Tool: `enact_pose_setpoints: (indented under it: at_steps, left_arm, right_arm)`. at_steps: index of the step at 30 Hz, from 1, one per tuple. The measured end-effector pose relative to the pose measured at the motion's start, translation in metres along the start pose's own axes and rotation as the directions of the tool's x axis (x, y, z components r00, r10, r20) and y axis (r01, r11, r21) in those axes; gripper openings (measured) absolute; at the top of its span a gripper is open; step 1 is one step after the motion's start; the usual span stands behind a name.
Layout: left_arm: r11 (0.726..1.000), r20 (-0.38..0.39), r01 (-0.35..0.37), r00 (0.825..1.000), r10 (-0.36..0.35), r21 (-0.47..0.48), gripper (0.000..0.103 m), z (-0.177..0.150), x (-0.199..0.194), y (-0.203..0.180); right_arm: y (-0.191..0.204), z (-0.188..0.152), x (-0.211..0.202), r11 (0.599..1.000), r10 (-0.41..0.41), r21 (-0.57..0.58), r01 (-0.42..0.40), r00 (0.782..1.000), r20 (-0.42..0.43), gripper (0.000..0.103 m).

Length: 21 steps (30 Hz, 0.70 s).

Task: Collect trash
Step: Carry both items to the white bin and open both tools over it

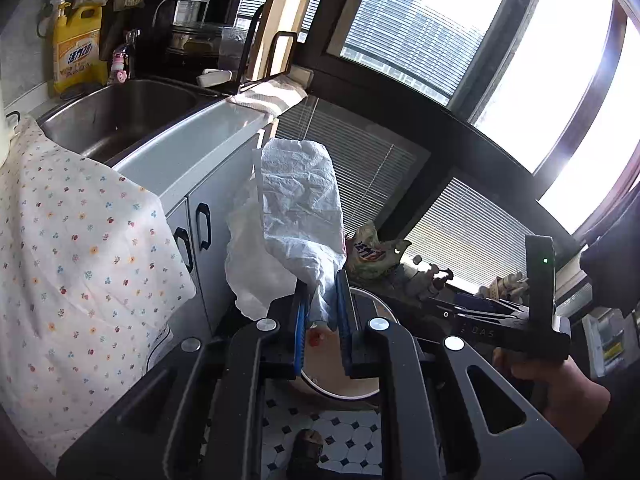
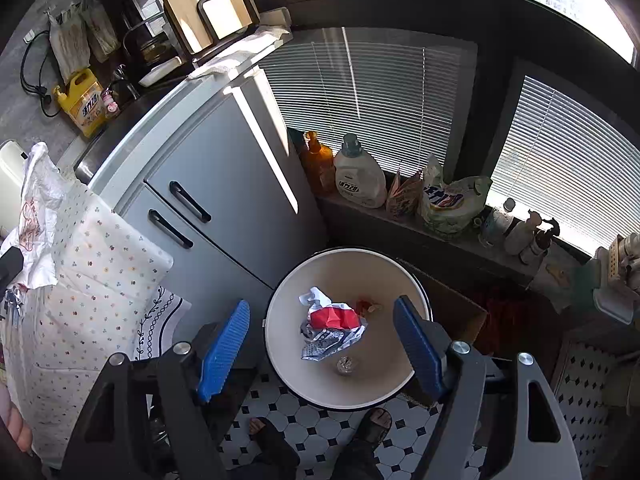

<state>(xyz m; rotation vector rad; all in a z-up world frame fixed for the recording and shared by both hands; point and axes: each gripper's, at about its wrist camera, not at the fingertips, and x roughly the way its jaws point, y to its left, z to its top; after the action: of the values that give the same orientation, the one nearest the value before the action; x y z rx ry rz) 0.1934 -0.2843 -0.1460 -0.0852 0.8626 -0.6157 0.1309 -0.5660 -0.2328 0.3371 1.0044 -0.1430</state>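
My left gripper (image 1: pixel 323 300) is shut on a crumpled white plastic bag (image 1: pixel 296 208) and holds it up in the air over the round cream trash bin (image 1: pixel 332 376) on the floor. In the right wrist view my right gripper (image 2: pixel 320 344) is open and empty above the same bin (image 2: pixel 416 292). A crumpled red, white and silver wrapper (image 2: pixel 332 328) and a small clear item (image 2: pixel 345 364) lie inside the bin. The right gripper's body (image 1: pixel 540 300) shows at the right of the left wrist view.
A grey cabinet with two black handles (image 2: pixel 224 184) stands left of the bin, with a steel sink (image 1: pixel 120 116) on top. A floral cloth (image 1: pixel 76 264) hangs at the left. Detergent bottles and pouches (image 2: pixel 360 176) line the window ledge. My feet (image 2: pixel 376 424) stand on tiled floor.
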Motion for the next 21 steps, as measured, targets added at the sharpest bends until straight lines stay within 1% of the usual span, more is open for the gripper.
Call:
enact_pose_setpoints:
  at_steps: [2, 5, 7, 10, 13, 15, 17, 18, 19, 21]
  left_arm:
    - [1.0, -0.026, 0.01, 1.0, -0.01, 0.01, 0.014, -0.004, 0.016, -0.012]
    - [0.999, -0.071, 0.036, 0.997, -0.034, 0.022, 0.014, -0.013, 0.041, -0.03]
    - [0.998, -0.103, 0.054, 0.993, -0.051, 0.027, 0.014, -0.018, 0.057, -0.04]
    - [0.995, -0.146, 0.086, 0.986, -0.08, 0.04, 0.014, -0.023, 0.08, -0.055]
    - [0.992, -0.192, 0.117, 0.976, -0.107, 0.046, 0.014, -0.028, 0.101, -0.069]
    - [0.991, -0.226, 0.126, 0.968, -0.111, 0.054, 0.014, -0.032, 0.114, -0.077]
    - [0.989, -0.258, 0.137, 0.959, -0.12, 0.052, 0.019, -0.036, 0.125, -0.084]
    - [0.989, -0.272, 0.142, 0.954, -0.124, 0.047, 0.028, -0.037, 0.13, -0.086]
    - [0.988, -0.281, 0.146, 0.951, -0.128, 0.042, 0.046, -0.038, 0.133, -0.087]
    - [0.989, -0.273, 0.144, 0.953, -0.129, 0.034, 0.064, -0.038, 0.134, -0.087]
  right_arm:
    - [-0.012, -0.001, -0.004, 1.0, -0.01, -0.001, 0.01, 1.0, 0.006, 0.078]
    - [-0.028, -0.005, -0.015, 1.0, -0.017, 0.002, 0.017, 0.999, 0.029, 0.084]
    - [-0.038, -0.008, -0.025, 1.0, -0.021, 0.003, 0.021, 0.998, 0.052, 0.089]
    - [-0.052, -0.012, -0.038, 1.0, -0.029, 0.008, 0.029, 0.996, 0.08, 0.094]
    - [-0.065, -0.015, -0.05, 0.999, -0.045, 0.019, 0.043, 0.993, 0.105, 0.095]
    - [-0.073, -0.016, -0.056, 0.998, -0.053, 0.025, 0.05, 0.992, 0.115, 0.095]
    - [-0.078, -0.016, -0.059, 0.998, -0.061, 0.03, 0.058, 0.991, 0.121, 0.095]
    - [-0.08, -0.017, -0.061, 0.998, -0.064, 0.034, 0.061, 0.991, 0.121, 0.095]
    - [-0.083, -0.018, -0.061, 0.997, -0.067, 0.041, 0.063, 0.99, 0.121, 0.095]
    - [-0.086, -0.019, -0.061, 0.997, -0.071, 0.052, 0.065, 0.99, 0.119, 0.095]
